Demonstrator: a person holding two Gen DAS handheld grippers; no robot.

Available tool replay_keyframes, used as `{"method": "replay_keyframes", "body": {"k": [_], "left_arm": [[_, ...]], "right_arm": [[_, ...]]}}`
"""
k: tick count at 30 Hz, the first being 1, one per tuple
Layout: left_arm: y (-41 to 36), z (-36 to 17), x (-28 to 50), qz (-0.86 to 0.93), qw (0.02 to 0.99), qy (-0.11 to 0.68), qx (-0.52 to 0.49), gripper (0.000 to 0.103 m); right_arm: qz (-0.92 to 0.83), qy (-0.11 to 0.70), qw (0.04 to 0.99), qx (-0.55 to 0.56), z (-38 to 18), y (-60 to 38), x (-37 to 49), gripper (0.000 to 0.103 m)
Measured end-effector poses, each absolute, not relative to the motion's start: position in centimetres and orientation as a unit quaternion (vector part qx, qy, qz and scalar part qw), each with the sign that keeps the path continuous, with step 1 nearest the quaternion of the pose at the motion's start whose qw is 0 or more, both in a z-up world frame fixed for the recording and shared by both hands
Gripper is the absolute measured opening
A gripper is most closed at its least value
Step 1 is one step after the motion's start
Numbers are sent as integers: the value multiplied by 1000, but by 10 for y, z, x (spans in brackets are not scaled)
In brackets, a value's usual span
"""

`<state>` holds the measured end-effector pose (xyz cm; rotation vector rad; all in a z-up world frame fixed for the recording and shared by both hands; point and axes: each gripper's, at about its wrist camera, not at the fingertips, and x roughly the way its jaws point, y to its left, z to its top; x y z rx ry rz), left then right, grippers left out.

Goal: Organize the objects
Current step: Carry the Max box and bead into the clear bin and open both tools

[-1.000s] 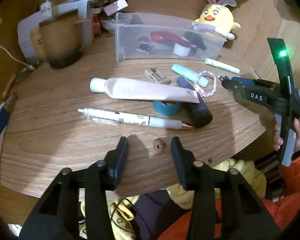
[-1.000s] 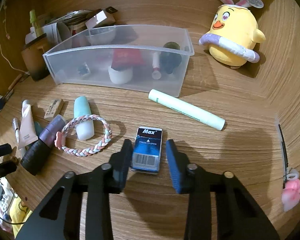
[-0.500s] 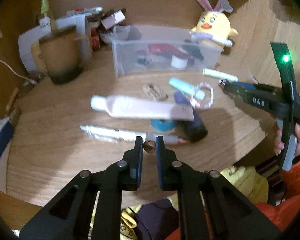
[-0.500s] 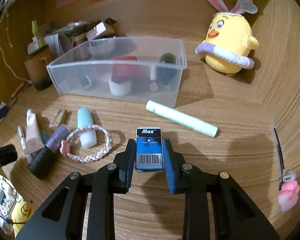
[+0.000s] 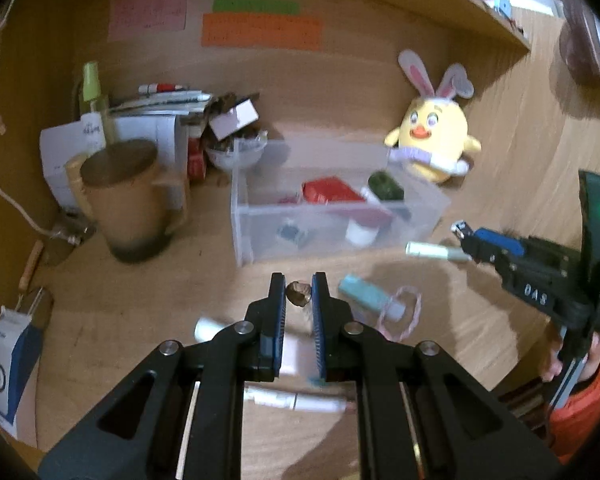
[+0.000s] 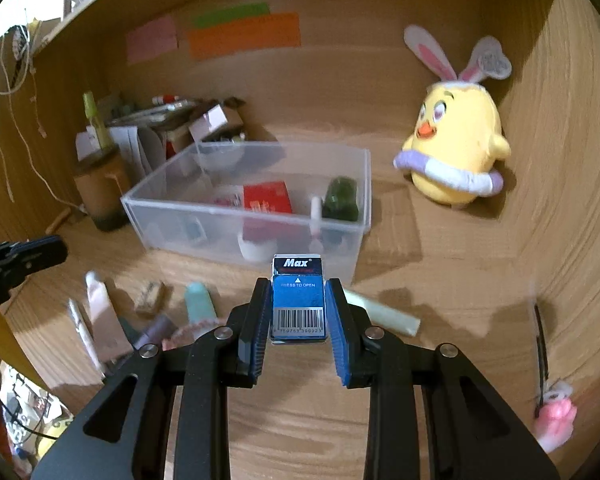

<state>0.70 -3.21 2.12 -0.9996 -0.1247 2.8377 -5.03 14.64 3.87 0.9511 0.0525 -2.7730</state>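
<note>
Left gripper (image 5: 299,286): jaws clamped on a small brown wooden bead (image 5: 298,293), held above the desk (image 5: 140,320), just in front of the clear plastic bin (image 5: 332,216).

Right gripper (image 6: 298,292): jaws clamped on the sides of a blue Max staple box (image 6: 298,300), label and barcode up, lifted off the desk, also just in front of the bin's near wall.

Inside the bin: red box (image 6: 266,198), dark green item (image 6: 342,198), white roll (image 6: 256,248) against the front wall, plus smaller bits too blurred to name.

In front of the bin on the desk: pale green tube (image 6: 384,314), teal tube (image 5: 366,294), pink braided bracelet (image 5: 404,312), pink cream tube (image 6: 102,316), white pen (image 6: 80,322), small eraser (image 6: 150,294).

Left of the bin: brown mug (image 5: 128,196) and a pile of papers and boxes (image 5: 156,120). Right of the bin: yellow chick plush with bunny ears (image 6: 456,152), well apart from both grippers.
</note>
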Motion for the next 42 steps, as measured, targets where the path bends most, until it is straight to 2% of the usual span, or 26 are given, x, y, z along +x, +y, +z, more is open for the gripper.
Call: {"method": "replay_keyframes", "body": {"k": [16, 27, 42], "left_arm": [[-30, 51, -59, 950, 63, -48, -302, 12], [-28, 28, -109, 937, 59, -40, -342, 12], [-26, -5, -148, 917, 56, -29, -394, 12]], "right_arm": [[-944, -1, 135, 300, 60, 135, -94, 25], [-941, 16, 141, 308, 62, 126, -134, 25], [-920, 60, 128, 365, 32, 118, -183, 25]]}}
